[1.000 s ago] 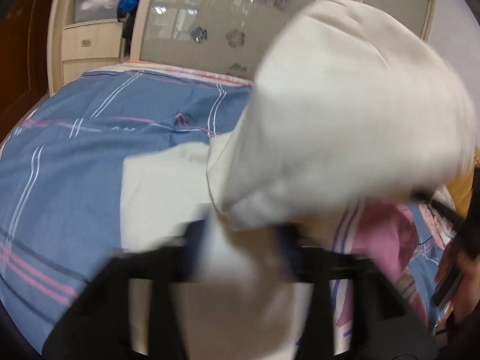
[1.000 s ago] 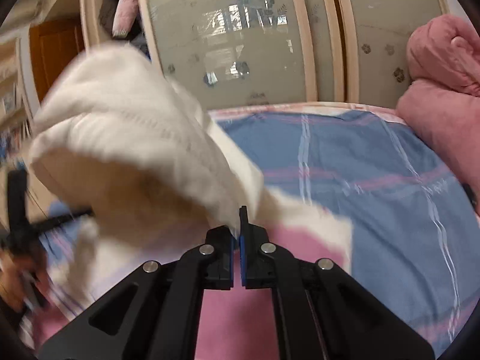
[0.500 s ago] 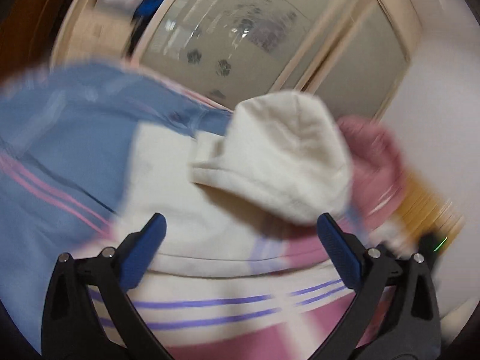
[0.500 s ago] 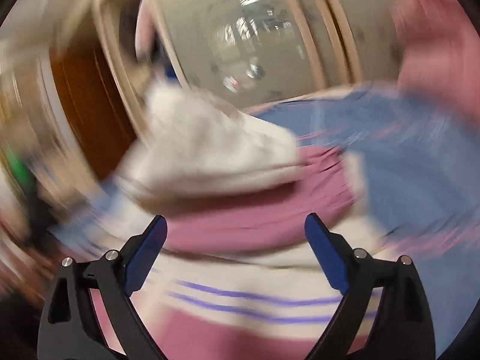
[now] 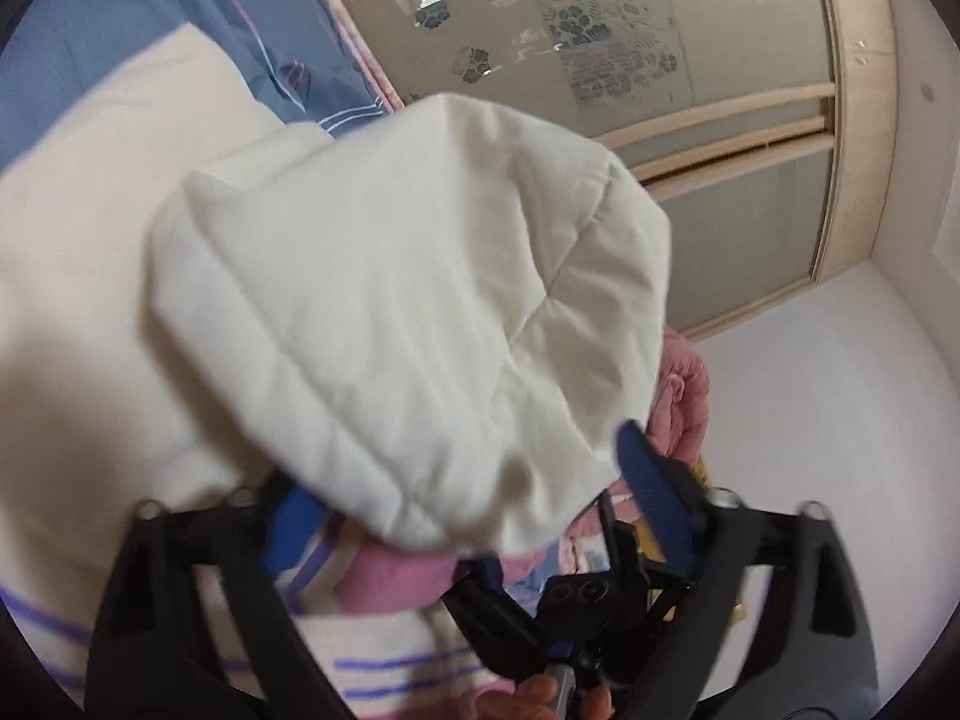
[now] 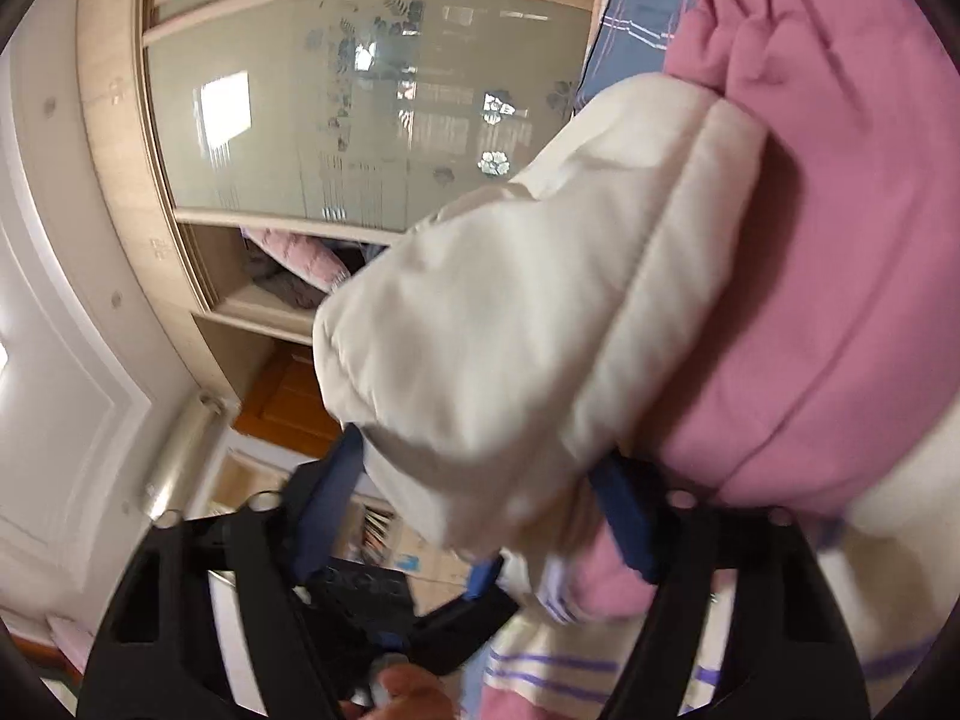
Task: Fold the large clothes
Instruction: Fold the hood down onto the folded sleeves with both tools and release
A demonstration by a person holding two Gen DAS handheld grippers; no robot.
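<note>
Hood (image 5: 408, 312) sits on top of the folded garment (image 5: 90, 312), which lies on the bed (image 5: 108, 30). Wardrobe doors (image 5: 600, 48) behind the bed. Both claws face the hood from opposite sides, jaws closing, hood between them.

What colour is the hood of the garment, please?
The hood is plain cream-white, clearest in the left wrist view.

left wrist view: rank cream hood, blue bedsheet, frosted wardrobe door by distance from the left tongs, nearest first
1. cream hood: right at the left tongs, sagging between the closing jaws.
2. blue bedsheet: beyond the hood, upper left.
3. frosted wardrobe door: farthest, behind the bed edge, upper right.
</note>
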